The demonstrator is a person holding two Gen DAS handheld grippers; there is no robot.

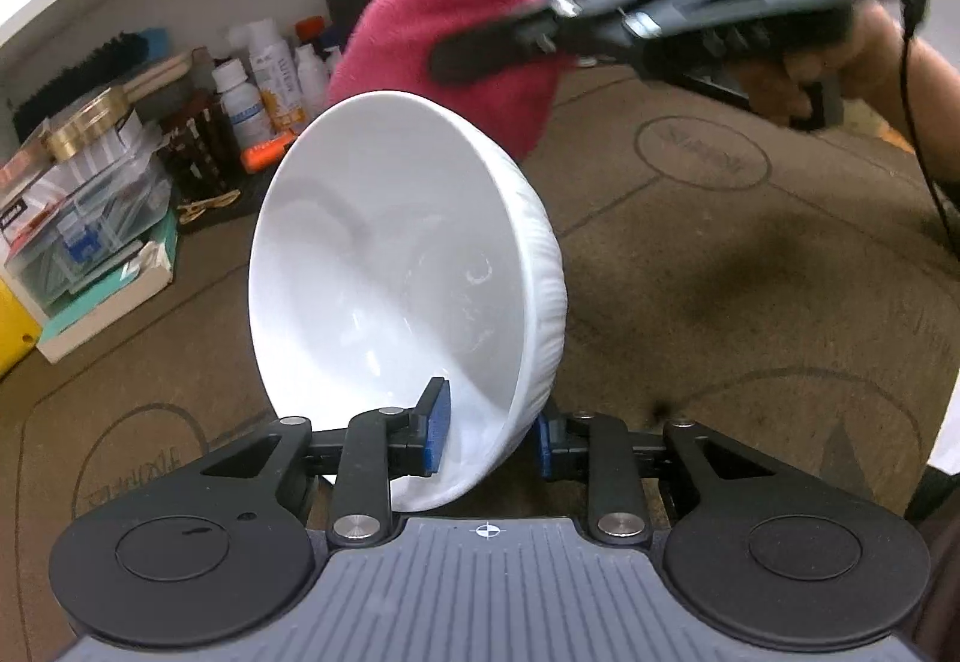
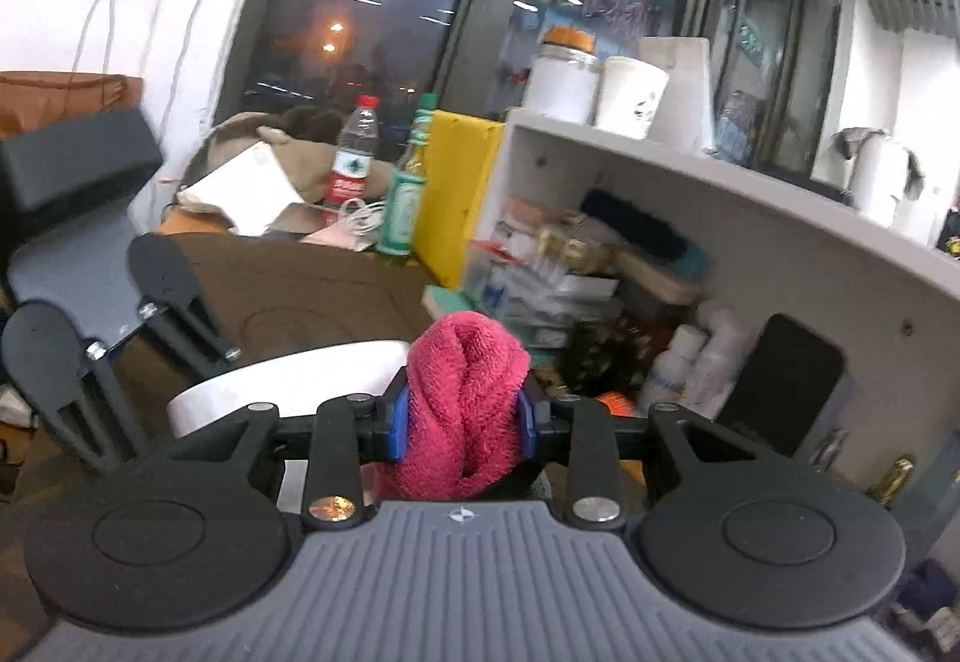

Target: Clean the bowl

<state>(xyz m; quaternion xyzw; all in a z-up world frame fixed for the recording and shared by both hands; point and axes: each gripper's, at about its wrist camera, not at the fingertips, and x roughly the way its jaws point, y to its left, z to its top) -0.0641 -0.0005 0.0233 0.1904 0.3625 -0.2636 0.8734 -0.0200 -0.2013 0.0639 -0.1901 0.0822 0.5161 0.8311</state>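
My left gripper point(image 1: 489, 431) is shut on the rim of a white ribbed bowl point(image 1: 396, 266), one blue pad inside and one outside. The bowl is tilted on its side above the table, its opening facing left. My right gripper point(image 2: 463, 422) is shut on a bunched red cloth point(image 2: 465, 404). In the left wrist view the right gripper point(image 1: 510, 26) holds the cloth point(image 1: 444, 44) just above and behind the bowl's upper rim. In the right wrist view the bowl's rim point(image 2: 288, 380) shows left of the cloth, with the left gripper point(image 2: 120, 326) beyond it.
A brown mat point(image 1: 720, 272) covers the table. Stacked boxes point(image 1: 90, 206) and several bottles point(image 1: 264, 80) stand at the back left under a white shelf point(image 2: 720, 170). A black phone point(image 2: 780, 380) leans under the shelf. A water bottle point(image 2: 357, 152) and a green bottle point(image 2: 408, 194) stand farther off.
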